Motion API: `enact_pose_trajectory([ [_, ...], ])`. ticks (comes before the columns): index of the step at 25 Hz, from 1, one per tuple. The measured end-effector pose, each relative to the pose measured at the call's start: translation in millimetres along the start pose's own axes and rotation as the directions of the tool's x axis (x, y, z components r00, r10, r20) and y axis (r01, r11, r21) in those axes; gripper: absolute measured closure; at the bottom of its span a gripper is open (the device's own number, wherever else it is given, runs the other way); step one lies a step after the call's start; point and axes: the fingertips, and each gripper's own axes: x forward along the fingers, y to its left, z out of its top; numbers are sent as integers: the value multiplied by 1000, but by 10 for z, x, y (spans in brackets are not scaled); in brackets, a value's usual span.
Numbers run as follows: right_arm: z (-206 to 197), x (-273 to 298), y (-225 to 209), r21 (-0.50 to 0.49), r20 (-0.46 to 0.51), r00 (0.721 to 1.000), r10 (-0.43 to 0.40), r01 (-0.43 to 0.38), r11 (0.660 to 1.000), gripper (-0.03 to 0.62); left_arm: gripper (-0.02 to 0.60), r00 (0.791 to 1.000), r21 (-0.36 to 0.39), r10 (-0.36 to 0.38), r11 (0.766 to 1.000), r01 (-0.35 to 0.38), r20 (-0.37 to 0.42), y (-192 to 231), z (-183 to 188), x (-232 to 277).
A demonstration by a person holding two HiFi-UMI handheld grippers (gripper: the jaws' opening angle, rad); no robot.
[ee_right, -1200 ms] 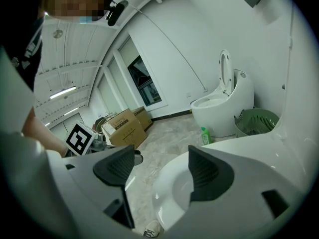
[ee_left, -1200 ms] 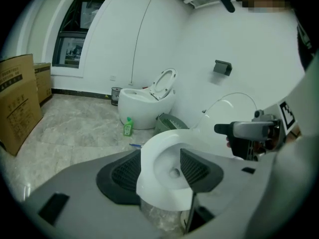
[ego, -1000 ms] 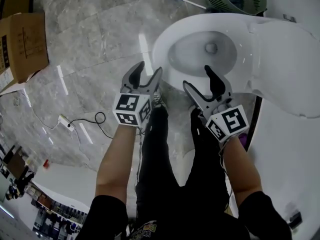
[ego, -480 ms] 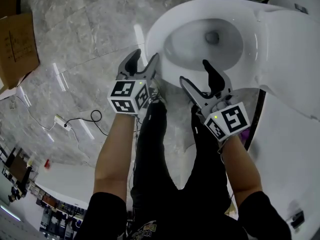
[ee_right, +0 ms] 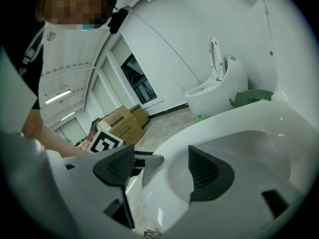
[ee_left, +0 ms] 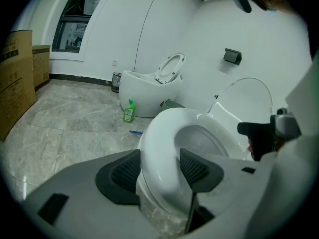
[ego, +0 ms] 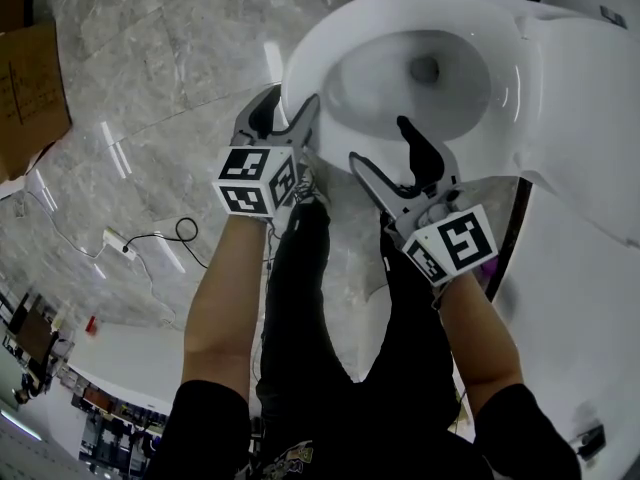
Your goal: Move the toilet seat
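In the head view the toilet seat (ego: 312, 56) lies flat on the bowl, with the lid (ego: 585, 98) tipped back at the right. The left gripper (ego: 288, 118) is at the seat's front left edge and the right gripper (ego: 383, 146) at its near edge. One right jaw reaches over the bowl opening and the other stays outside.

In the left gripper view the jaws are spread and the seat's front curve (ee_left: 159, 128) runs up between the two ribbed pads (ee_left: 124, 171). It sits close against both, though I cannot tell whether they press it. A second toilet (ee_left: 147, 91) and a green bottle (ee_left: 128, 112) stand on the floor behind.

In the right gripper view the jaws are spread as well and straddle the seat's rim (ee_right: 219, 123). One pad (ee_right: 209, 173) hangs inside the opening and the other is outside, near the left gripper's marker cube (ee_right: 107, 142).
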Motion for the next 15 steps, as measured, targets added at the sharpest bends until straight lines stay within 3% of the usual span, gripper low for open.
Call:
enact_pose_trajectory([
  [10,21,-68,19,5,12,1000,12,-12,1000,247,353,999,-41,37,998,-39,-27,39,8,-44],
  [15,88,-138,77,-2,16,999,27,-27,1000,247,437,996,-26,82,996,-83,-34,58,53,-163],
])
